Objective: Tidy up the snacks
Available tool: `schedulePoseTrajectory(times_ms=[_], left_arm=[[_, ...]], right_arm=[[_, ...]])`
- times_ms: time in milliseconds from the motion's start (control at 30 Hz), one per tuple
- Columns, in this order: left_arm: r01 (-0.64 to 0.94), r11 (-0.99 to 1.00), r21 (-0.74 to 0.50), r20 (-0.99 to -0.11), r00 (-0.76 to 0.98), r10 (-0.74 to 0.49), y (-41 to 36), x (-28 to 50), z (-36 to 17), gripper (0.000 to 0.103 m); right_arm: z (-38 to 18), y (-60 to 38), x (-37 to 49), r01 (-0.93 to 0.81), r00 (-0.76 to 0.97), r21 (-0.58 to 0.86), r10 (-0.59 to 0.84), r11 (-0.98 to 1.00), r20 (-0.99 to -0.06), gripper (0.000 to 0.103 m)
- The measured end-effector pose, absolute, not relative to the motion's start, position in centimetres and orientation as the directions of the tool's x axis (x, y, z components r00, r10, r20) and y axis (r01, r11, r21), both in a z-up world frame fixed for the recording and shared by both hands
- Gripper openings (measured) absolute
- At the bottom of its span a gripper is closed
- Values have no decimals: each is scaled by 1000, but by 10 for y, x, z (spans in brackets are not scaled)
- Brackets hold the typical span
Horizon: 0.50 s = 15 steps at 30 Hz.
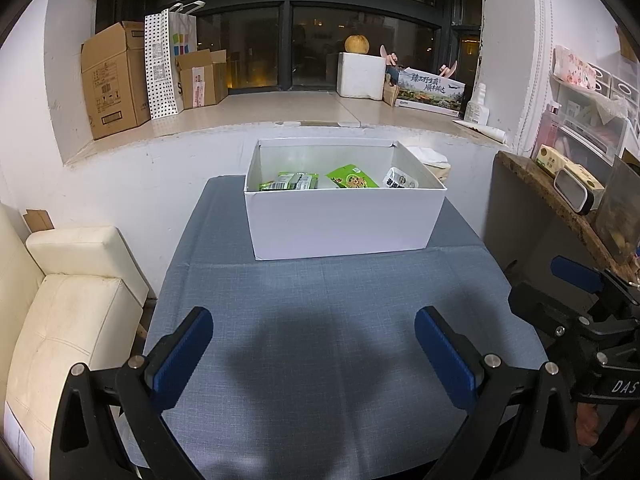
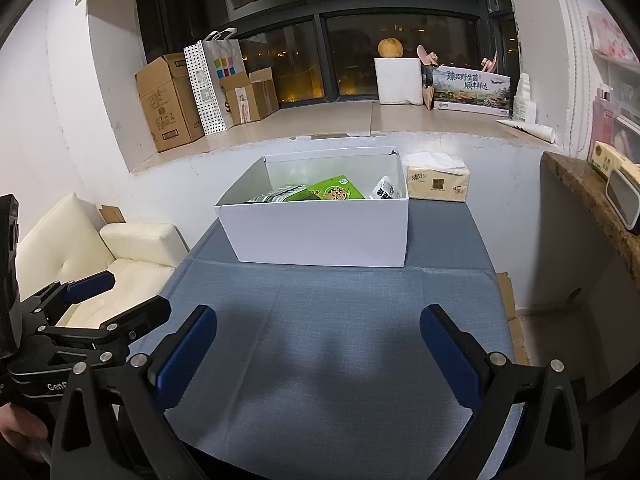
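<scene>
With each hand-held gripper spread and empty, we'd pinch the light, crinkly snack packets in the white box at the desk's far edge by their sealed edges.

White box, blue-grey tablecloth
</scene>
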<state>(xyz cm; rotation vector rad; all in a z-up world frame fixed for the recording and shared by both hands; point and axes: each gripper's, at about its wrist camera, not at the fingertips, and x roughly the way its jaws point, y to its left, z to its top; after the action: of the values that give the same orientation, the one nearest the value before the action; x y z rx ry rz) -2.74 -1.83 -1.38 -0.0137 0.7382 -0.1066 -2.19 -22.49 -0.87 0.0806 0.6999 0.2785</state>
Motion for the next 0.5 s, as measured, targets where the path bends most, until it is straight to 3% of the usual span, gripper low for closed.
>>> schedulePoseTrajectory(times_ms=[500], left_arm=[[93, 994, -52, -673, 732, -104, -19, -27, -13, 103]], right_arm=[[-9, -224, -23, -227, 730, 167, 281, 959, -623, 103]])
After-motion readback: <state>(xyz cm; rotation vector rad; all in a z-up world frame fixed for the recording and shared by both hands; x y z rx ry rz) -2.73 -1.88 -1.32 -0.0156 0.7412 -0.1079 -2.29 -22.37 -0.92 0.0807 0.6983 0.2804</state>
